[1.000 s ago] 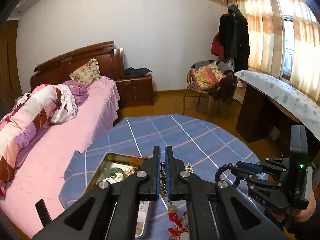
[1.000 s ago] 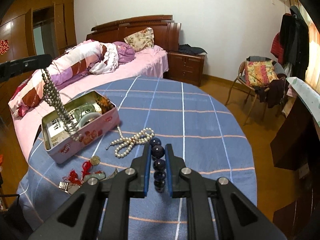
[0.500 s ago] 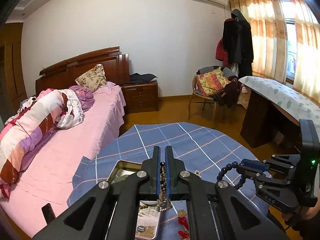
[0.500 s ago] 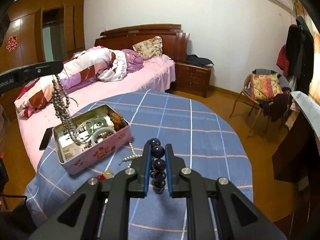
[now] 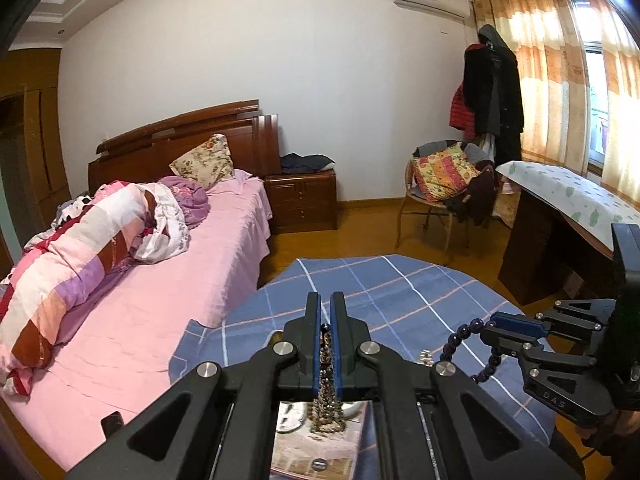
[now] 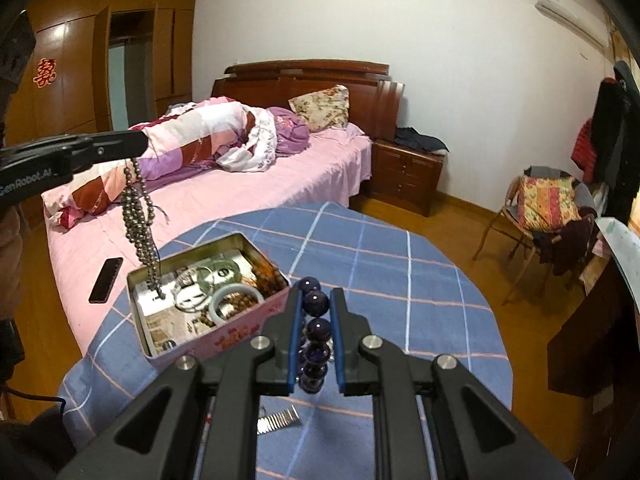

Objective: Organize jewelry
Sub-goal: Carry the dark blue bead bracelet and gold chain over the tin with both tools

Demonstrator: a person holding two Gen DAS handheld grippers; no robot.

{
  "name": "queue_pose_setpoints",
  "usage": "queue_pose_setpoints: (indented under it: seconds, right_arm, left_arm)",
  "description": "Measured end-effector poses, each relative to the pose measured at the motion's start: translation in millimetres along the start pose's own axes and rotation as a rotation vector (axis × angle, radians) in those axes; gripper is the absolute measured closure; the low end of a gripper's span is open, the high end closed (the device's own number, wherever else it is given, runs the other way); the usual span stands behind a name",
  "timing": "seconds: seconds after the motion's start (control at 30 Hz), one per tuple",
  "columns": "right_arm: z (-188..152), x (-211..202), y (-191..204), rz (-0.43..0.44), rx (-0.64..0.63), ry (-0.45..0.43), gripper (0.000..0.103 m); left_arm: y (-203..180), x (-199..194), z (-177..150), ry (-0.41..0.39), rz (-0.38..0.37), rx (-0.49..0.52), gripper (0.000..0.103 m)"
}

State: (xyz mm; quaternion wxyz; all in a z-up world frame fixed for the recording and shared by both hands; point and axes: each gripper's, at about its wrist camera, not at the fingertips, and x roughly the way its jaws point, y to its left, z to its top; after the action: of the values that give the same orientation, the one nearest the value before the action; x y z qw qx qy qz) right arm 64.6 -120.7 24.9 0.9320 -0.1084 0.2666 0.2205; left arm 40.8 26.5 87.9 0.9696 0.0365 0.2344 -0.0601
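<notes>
Claw L (image 5: 328, 312) pinches grey bead strand (image 6: 138, 216) over tin (image 6: 240, 328); R claw (image 6: 314, 308) grips purple beads (image 6: 316, 328).

Daylight glowing through curtains (image 5: 560, 80) at right, dim wardrobe (image 6: 80, 80) side, strong fisheye bending, dark vignetted corners

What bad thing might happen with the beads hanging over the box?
The grey bead necklace dangles from the left gripper, its end just inside the tin box. A swing might drape it over the rim. It may also tangle with the bangles inside. The right gripper pinches the purple bead bracelet, which might roll loose.
</notes>
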Motion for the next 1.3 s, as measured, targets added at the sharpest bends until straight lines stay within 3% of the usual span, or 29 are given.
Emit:
queue_pose_setpoints:
  seconds: [0.63, 1.3]
  right_arm:
    - [38.4, 22.8, 73.5, 0.121, -0.113, -0.031, 0.087]
    - [18.1, 76.2, 105.3, 0.192, -0.118, 0.094, 0.087]
  left_arm:
    - [49.3, 18.2, -17.0, 0.047, 0.063, -0.069, 0.100]
    - [70.1, 55.9, -56.5, 0.156, 0.085, -0.104, 0.100]
